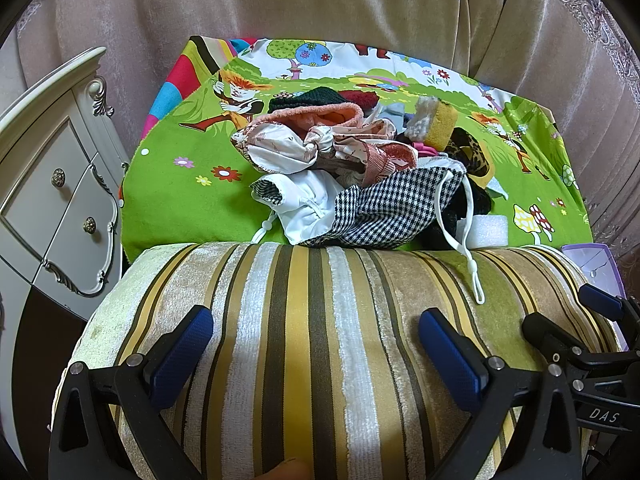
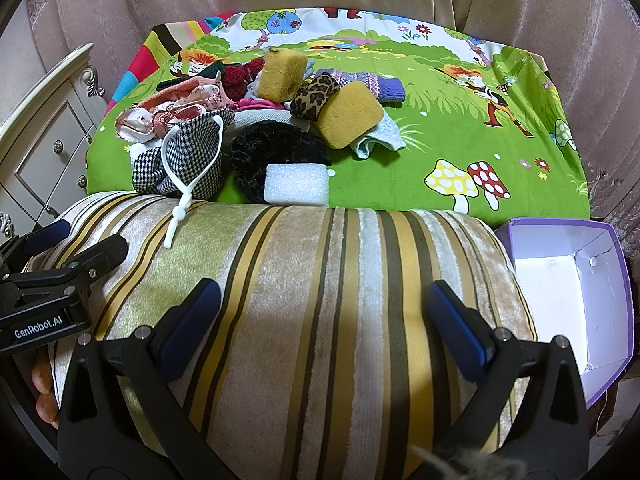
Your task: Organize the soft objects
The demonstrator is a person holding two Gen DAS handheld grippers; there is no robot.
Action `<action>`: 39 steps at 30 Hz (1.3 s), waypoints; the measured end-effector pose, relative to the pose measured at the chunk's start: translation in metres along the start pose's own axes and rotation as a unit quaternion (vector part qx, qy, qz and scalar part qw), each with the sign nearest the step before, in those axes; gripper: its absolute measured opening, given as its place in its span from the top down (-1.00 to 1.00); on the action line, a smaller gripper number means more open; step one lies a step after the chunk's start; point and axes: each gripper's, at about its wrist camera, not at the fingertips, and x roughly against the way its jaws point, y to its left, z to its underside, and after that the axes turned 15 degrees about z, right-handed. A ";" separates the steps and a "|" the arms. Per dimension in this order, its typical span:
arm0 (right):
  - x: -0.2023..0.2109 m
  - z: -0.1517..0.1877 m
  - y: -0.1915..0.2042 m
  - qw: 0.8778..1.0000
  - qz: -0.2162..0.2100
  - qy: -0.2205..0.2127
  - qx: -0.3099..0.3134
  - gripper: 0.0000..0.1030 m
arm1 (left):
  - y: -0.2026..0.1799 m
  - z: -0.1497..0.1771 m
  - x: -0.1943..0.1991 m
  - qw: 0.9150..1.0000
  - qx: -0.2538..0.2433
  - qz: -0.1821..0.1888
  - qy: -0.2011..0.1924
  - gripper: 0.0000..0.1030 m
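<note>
- We see the left gripper with fingers spread wide, holding nothing, above the striped cushion.
- Our right gripper likewise: fingers wide apart, empty.

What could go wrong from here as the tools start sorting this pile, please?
The checked pouch's white drawstring trails onto the striped cushion, so it may snag a tool. The upper yellow sponge sits tilted atop the heap and could tumble when neighbours move. The purple box sits low beside the cushion, so drops may miss it.
</note>
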 end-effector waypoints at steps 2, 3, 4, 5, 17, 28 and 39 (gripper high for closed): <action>0.000 0.000 0.000 1.000 0.000 0.000 0.000 -1.00 | -0.001 0.000 0.000 1.000 0.000 0.000 0.000 -1.00; 0.000 0.000 0.000 1.000 0.000 0.000 0.000 -1.00 | 0.000 0.000 0.000 1.000 0.000 0.000 0.000 -1.00; 0.000 0.000 0.000 1.000 0.000 0.000 0.000 -1.00 | 0.000 0.000 0.000 1.000 0.000 0.000 0.000 -1.00; 0.000 0.000 0.000 1.000 0.000 0.000 0.000 -1.00 | -0.001 0.000 0.000 1.000 0.000 0.000 0.000 -1.00; 0.000 0.000 0.000 1.000 0.000 0.000 0.000 -1.00 | -0.001 0.000 0.000 1.000 0.000 0.000 0.000 -1.00; 0.002 0.003 0.000 1.000 0.002 -0.009 -0.002 -1.00 | 0.000 0.000 -0.001 1.000 0.002 -0.002 0.002 -1.00; -0.008 -0.017 -0.003 0.999 -0.043 0.013 0.029 -1.00 | 0.019 -0.025 0.002 0.999 0.023 0.048 -0.005 -1.00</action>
